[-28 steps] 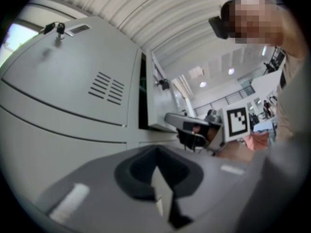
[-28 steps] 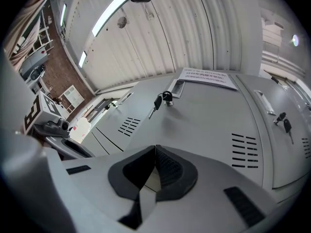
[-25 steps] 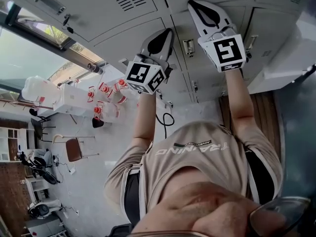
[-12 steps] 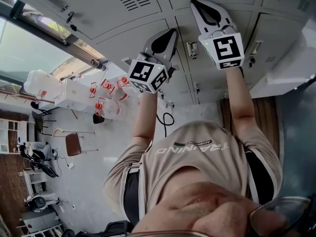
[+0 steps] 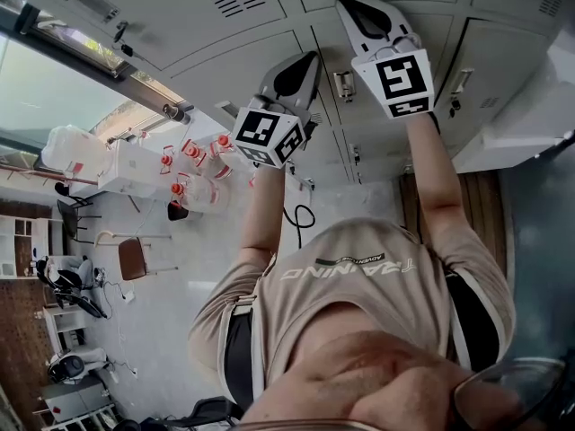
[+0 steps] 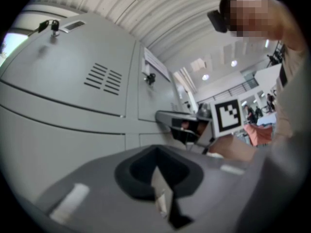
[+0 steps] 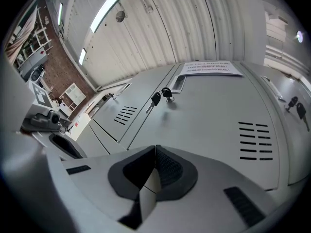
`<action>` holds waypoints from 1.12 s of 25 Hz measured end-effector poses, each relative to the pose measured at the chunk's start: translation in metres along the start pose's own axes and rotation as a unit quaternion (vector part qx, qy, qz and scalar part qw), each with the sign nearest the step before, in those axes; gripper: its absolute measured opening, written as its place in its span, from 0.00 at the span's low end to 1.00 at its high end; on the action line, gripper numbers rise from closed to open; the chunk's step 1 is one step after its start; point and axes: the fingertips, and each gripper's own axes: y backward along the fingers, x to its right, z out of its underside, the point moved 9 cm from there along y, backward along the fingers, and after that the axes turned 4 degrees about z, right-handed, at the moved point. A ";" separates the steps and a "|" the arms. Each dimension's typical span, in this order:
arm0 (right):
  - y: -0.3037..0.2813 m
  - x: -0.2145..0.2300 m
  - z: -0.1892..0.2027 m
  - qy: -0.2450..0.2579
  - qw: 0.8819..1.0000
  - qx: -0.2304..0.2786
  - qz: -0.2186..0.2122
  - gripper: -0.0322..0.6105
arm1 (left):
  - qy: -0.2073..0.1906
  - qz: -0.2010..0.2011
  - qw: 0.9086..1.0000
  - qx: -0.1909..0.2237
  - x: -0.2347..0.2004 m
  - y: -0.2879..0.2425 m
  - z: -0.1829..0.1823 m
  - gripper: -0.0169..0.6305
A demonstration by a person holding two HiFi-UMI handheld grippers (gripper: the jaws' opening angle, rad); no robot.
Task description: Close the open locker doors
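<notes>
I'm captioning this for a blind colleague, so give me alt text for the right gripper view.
The right gripper, jaws together and empty, points at a closed grey locker door with vent slots. Keys hang in a lock beyond, near a paper notice.

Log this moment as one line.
left gripper: fingers shut, empty | right gripper: fingers shut, empty | both raised toward grey metal locker door with keys in its lock | contact: cannot tell
</notes>
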 end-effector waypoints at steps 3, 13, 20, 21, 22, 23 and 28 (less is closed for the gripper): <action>0.004 -0.001 -0.002 0.006 1.000 -0.001 -0.002 0.07 | 0.007 0.001 1.000 -0.008 0.007 0.001 0.006 0.02; 0.043 -0.004 0.020 0.003 0.999 -0.041 0.003 0.07 | 0.011 -0.012 0.998 -0.054 0.032 0.013 0.040 0.02; 0.074 -0.010 0.047 -0.046 0.996 -0.082 0.008 0.07 | -0.005 -0.076 0.995 -0.060 0.043 0.036 0.063 0.02; 0.079 -0.011 0.052 -0.053 0.995 -0.089 0.010 0.07 | -0.002 -0.081 0.995 -0.063 0.045 0.040 0.067 0.02; 0.085 -0.014 0.057 -0.061 0.993 -0.096 0.010 0.07 | 0.001 -0.085 0.994 -0.066 0.045 0.044 0.070 0.02; 0.090 -0.017 0.062 -0.071 0.992 -0.103 0.006 0.07 | 0.004 -0.088 0.994 -0.069 0.046 0.048 0.073 0.02; 0.115 -0.038 0.088 -0.116 0.983 -0.136 -0.039 0.07 | 0.015 -0.111 0.990 -0.083 0.047 0.071 0.087 0.02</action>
